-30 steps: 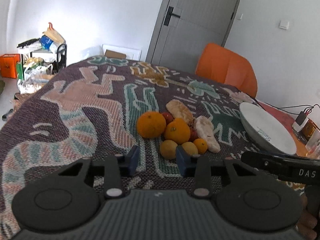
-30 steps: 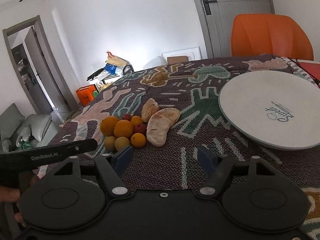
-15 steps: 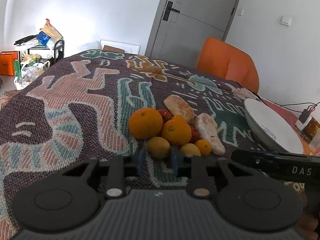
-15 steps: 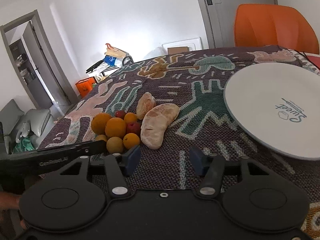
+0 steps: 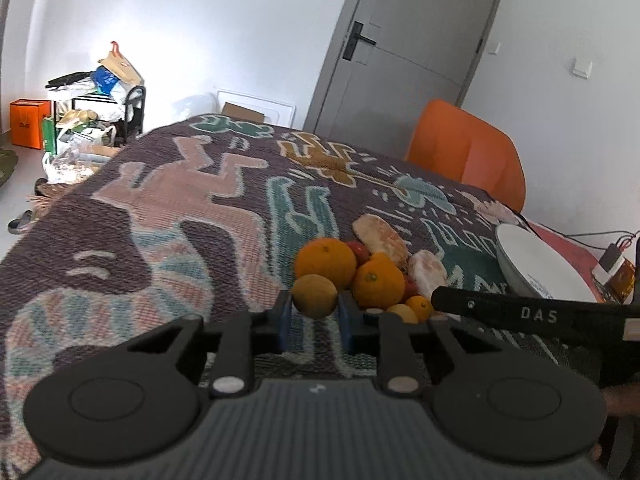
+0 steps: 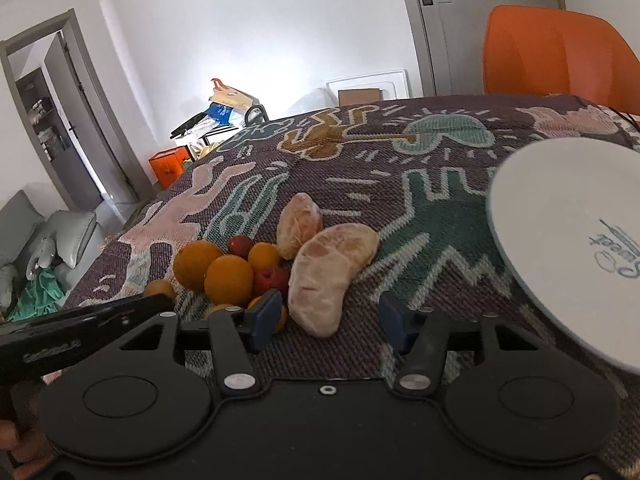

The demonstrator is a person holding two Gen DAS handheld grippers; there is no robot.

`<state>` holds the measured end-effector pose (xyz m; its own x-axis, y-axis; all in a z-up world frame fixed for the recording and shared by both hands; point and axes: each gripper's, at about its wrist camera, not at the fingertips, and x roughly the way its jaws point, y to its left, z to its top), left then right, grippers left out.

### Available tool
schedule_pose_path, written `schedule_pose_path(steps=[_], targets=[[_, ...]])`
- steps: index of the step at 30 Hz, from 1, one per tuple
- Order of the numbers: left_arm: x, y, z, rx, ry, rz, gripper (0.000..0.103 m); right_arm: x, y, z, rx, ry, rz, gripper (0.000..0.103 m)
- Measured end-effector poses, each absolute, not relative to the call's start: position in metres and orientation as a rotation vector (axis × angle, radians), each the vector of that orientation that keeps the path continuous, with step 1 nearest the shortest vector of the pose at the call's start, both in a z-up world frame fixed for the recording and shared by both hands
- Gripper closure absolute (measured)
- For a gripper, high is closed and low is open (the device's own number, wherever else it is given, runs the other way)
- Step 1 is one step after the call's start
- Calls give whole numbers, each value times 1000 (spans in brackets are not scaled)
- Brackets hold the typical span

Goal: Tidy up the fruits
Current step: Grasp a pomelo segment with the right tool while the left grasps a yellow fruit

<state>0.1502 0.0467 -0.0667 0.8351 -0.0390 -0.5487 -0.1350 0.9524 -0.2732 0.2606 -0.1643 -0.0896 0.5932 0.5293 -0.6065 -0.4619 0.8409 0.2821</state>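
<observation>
- Now the left gripper (image 5: 313,320) fingers grip a lemon (image 5: 314,295).
- Right gripper (image 6: 328,322) fingers – apart, just narrowed – flank a pomelo wedge (image 6: 330,276) without touching.

Left gripper (image 5: 313,322) clamps yellowish fruit (image 5: 313,295) — lifted.

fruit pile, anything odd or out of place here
Two peeled citrus segments lie bare on the cloth beside the whole oranges, while the plate next to them holds no fruit. Nothing looks spilled or damaged. The left tool is shut on a small yellowish fruit.
</observation>
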Motion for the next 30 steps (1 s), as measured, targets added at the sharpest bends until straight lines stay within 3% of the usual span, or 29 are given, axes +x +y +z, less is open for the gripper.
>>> schedule_pose_path(steps=[14, 22, 30], targets=[[140, 60, -64, -332, 565, 79, 80, 274, -151, -93, 42, 737, 553, 48], [135, 63, -61, -336, 551, 92, 80, 272, -172, -90, 48, 749, 486, 58], [135, 72, -62, -353, 547, 106, 80, 277, -163, -87, 4, 730, 550, 56]])
